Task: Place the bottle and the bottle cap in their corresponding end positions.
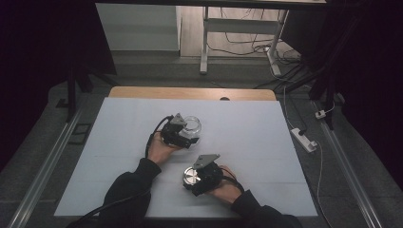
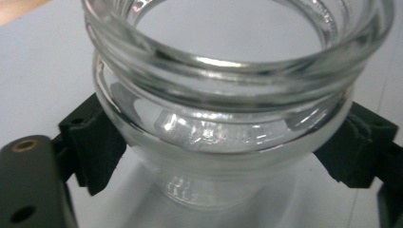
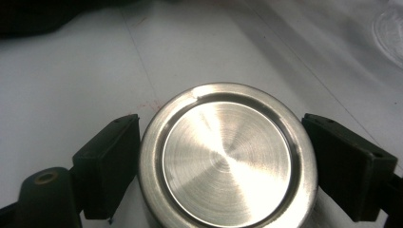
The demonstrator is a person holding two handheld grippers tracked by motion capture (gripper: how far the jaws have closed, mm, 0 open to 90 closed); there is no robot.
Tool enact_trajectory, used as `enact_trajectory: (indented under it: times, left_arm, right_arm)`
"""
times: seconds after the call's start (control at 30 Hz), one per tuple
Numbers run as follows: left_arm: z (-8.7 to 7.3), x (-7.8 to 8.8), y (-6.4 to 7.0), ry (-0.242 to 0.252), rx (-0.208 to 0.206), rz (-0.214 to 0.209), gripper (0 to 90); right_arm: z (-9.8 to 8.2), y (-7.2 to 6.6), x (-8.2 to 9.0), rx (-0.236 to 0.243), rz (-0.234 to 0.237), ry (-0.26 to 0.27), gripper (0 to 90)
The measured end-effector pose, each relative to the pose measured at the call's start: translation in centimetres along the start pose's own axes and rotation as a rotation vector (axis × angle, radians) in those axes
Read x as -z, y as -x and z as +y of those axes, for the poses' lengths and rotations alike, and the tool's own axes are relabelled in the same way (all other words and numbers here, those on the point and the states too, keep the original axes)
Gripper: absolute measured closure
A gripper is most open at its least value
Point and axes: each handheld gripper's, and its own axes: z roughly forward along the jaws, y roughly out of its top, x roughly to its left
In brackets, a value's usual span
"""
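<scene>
Your left fingers (image 2: pixel 95 142) pinched the glass jar (image 2: pixel 228 95) at frame centre on the tabletop (image 1: pixel 119 180); your right fingers (image 3: pixel 109 161) clamped the steel lid (image 3: pixel 227 159) lower down.

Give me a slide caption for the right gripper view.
Right gripper fingers flanking a brushed metal lid on the white table.

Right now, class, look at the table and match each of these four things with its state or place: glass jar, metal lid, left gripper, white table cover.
Things:
1. glass jar
2. metal lid
3. left gripper
4. white table cover

States or places:
A. spread flat under everything
B. clear, open at the top
C. shiny, between the right gripper fingers
D. closed around the jar

Pairs: 1-B, 2-C, 3-D, 4-A
</scene>
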Motion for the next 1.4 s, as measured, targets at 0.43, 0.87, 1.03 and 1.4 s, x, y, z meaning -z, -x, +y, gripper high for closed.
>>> enact_trajectory:
  times: [0.43, 0.87, 1.03, 1.4]
  left_arm:
    - [0.0, 0.7, -0.4, -0.021, 0.051, -0.015, 6.3]
    - [-0.7, 2.2, -0.5, -0.035, 0.088, -0.04, 0.0]
    - [-0.9, 3.0, -0.3, -0.045, 0.081, -0.052, 0.0]
    - [-1.6, 4.9, 0.4, -0.016, 0.108, -0.063, 0.0]
  right_arm:
    - [0.2, 0.3, 0.3, -0.039, 0.002, 0.016, 4.9]
    - [0.5, 0.5, 1.1, -0.05, 0.005, 0.046, 0.7]
    - [0.6, 0.7, 1.7, -0.054, -0.006, 0.061, 0.0]
    - [0.6, 1.1, 2.9, -0.067, -0.023, 0.084, 0.0]
